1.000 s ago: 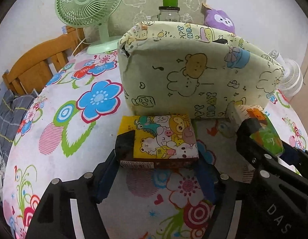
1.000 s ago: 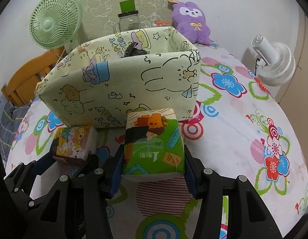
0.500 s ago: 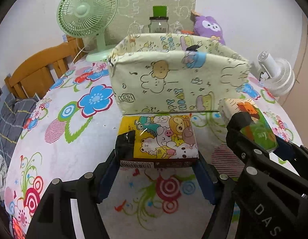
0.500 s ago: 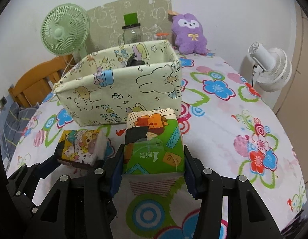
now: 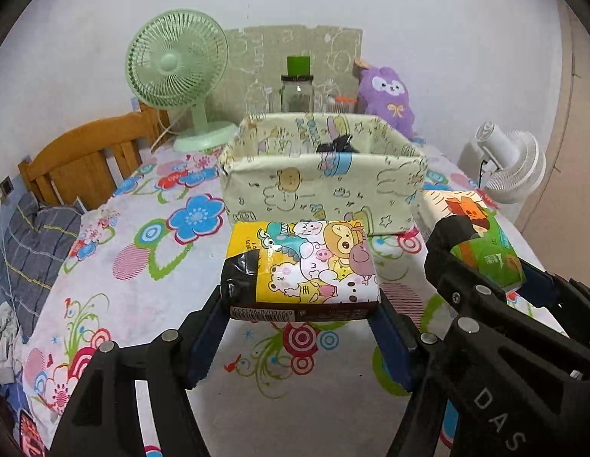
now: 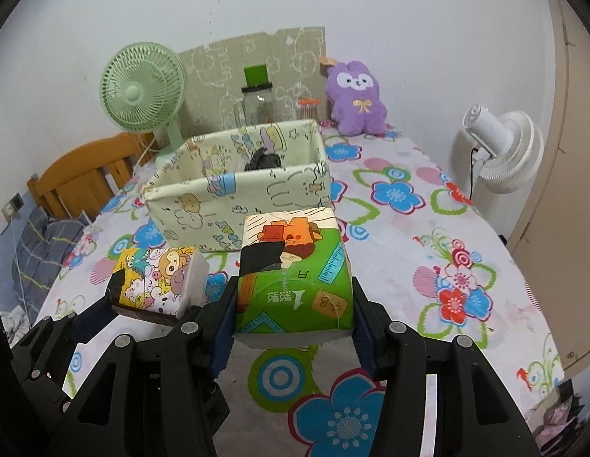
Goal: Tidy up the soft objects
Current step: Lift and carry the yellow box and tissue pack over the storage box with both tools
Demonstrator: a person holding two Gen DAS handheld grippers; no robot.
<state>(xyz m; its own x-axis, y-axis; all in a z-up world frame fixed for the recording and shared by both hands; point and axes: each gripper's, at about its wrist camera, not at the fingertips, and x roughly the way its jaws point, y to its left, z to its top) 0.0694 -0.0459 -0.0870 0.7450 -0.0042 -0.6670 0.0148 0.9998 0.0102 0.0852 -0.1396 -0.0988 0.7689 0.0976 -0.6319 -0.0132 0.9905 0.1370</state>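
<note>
My left gripper (image 5: 302, 304) is shut on a yellow cartoon-print tissue pack (image 5: 306, 262), gripped by its two sides and held above the flowered tablecloth (image 5: 116, 266). To its right, my right gripper (image 6: 295, 316) is shut on a green tissue pack (image 6: 295, 266) in the same way. Each view shows the other's load: the green pack (image 5: 481, 243) at the right, the yellow pack (image 6: 161, 282) at the left. Ahead of both stands an open cream fabric box (image 5: 321, 186) with cartoon prints. A black item (image 6: 262, 160) lies inside it, mostly hidden.
Behind the box are a green desk fan (image 5: 177, 64), a glass jar (image 5: 297, 91) with a green lid, a printed cardboard panel (image 5: 333, 49) and a purple plush toy (image 5: 386, 95). A white fan (image 5: 512, 167) stands at the right edge, a wooden chair (image 5: 85, 152) at the left.
Both grippers have risen and drawn back from the fabric box with their packs. The box now looks smaller and farther, and its inside has come into sight.
</note>
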